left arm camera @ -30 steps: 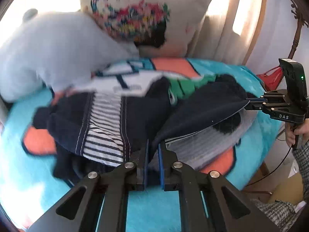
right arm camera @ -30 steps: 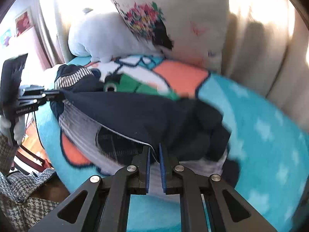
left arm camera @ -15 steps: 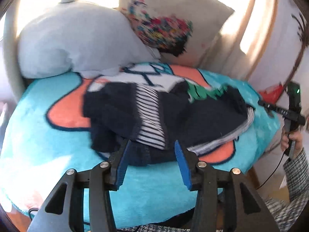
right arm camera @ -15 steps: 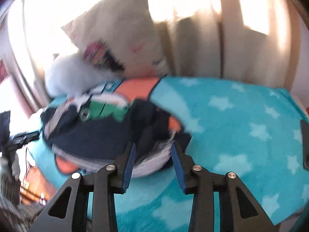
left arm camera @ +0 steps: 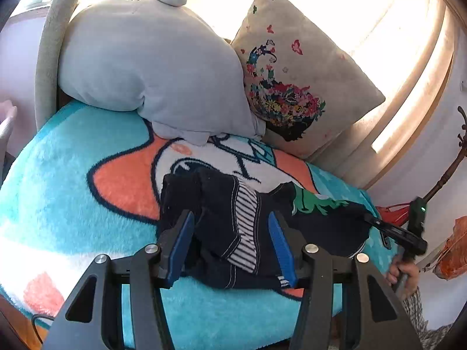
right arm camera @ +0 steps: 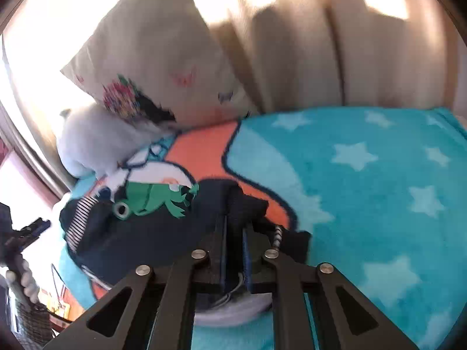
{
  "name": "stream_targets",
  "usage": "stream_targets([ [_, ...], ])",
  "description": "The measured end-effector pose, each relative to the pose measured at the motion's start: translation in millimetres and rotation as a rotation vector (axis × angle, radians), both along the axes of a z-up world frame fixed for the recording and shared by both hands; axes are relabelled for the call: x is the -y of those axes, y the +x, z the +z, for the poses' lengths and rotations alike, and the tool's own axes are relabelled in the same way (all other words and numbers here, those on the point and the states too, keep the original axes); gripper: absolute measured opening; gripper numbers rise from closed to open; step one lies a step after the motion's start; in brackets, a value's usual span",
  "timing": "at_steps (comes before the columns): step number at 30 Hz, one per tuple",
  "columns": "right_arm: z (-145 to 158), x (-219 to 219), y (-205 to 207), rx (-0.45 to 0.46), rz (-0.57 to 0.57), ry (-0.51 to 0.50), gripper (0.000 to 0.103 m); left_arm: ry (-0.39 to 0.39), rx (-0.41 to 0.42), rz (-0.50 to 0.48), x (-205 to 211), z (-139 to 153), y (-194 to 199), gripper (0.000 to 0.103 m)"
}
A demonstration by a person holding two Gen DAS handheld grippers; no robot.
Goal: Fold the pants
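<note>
The left claw [left arm camera: 230,245] stands released, its jaws opening, blue pads either side of the pants [left arm camera: 233,227] with nothing pressed between them. The right claw [right arm camera: 233,242] is clenched; dark cloth sits right at its tips, but whether a fold is pinched there I cannot tell — the blur and the dark fabric hide it. The pants lie in a loose, half-folded heap on the blanket [right arm camera: 364,204], over its orange patch and near the front edge of the bed, between the two claws. They are dark navy with white topstitching, a striped lining turned out in places and a green frog patch [right arm camera: 151,198] on top. They look light and soft, sure to sag and drape from any held point, and the plush blanket should drag a little on the cloth instead of letting it slide. The firmest places to take hold are likely the stitched seams and the striped waistband edge — pinching both layers at a corner should keep the fold from slipping open. A grey plush [left arm camera: 151,67] and a flowered pillow [left arm camera: 292,81] rest behind, well apart from the heap.
</note>
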State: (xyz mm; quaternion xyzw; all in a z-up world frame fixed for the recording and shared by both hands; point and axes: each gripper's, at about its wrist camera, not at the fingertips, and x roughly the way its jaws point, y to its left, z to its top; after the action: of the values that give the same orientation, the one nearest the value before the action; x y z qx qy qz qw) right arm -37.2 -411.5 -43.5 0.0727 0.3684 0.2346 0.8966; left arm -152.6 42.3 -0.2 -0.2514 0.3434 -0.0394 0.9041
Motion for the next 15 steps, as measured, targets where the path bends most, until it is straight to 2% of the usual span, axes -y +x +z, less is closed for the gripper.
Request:
stream_targets([
  [4,-0.9,19.0,-13.2,-0.036,-0.055,-0.02,0.011,-0.028,-0.01,-0.008,-2.2,-5.7,7.0,0.052],
  [6,-11.1,26.4,-13.2,-0.056,-0.08,-0.038,0.017,-0.031,-0.019,-0.006,-2.5,-8.9,7.9,0.052],
  [7,-14.2,31.0,-13.4,-0.065,-0.094,-0.023,0.036,-0.032,-0.024,-0.006,-2.9,-10.0,7.6,0.052],
  [8,-16.9,37.0,-13.7,-0.072,-0.113,0.011,0.061,-0.031,-0.027,-0.003,-3.3,-10.4,6.5,0.052],
  [9,-18.9,42.0,-13.8,-0.071,-0.126,0.052,0.069,-0.031,-0.026,0.001,-3.8,-10.2,5.1,0.052],
  [10,-20.8,46.2,-13.5,-0.074,-0.134,0.09,0.073,-0.033,-0.024,0.005,-4.5,-9.8,3.7,0.052],
  [12,-29.6,44.4,-7.8,-0.108,-0.122,0.15,0.073,-0.04,-0.017,0.015,-6.9,-8.4,2.1,0.052],
  [14,-37.5,33.9,1.3,-0.134,-0.104,0.157,0.073,-0.045,-0.015,0.031,-9.0,-8.2,1.4,0.052],
  [15,-42.2,25.4,8.4,-0.147,-0.082,0.154,0.068,-0.047,-0.018,0.042,-9.9,-8.3,1.6,0.052],
])
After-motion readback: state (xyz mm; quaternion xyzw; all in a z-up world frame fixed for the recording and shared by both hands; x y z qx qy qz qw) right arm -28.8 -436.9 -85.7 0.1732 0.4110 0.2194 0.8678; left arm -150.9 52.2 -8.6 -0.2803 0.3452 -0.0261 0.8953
